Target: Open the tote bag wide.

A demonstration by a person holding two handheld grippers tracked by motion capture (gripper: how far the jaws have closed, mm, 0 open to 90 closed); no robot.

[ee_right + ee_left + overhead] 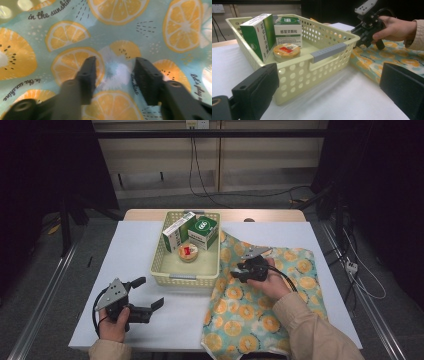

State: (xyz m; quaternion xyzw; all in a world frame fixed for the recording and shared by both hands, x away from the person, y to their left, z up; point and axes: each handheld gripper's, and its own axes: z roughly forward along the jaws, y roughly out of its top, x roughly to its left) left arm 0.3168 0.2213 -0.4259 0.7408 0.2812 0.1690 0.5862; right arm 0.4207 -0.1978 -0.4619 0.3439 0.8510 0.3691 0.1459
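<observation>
Where the right gripper [239, 270] presses down on the orange-slice cloth [280, 290], the high view hides its jaws behind the hand [272, 281] and the grey plate; the right gripper view shows them partly closed, tips against the fabric with a band of cloth [115, 70] between them, though whether they pinch a fold cannot be made out. That cloth lies spread over the right half of the tabletop [135, 255], its left edge just beside the basket [186, 279] and its near edge hanging off the front. The left gripper [148, 295] rests low on the tabletop in front of the basket, jaws wide apart and holding nothing; in the left gripper view both jaws are cut off by the frame edges.

Inside the cream perforated basket, two green-and-white boxes [190, 230] stand at the far end, one leaning on the other, with a round tin [188, 252] in front of them; the print is too small to read from above. A white sheet covers the tabletop, bare wood showing at its far edge. Beyond it the room is dim: grey floor, pale wall panels, dark curtains at both sides and cables trailing from a wall socket.
</observation>
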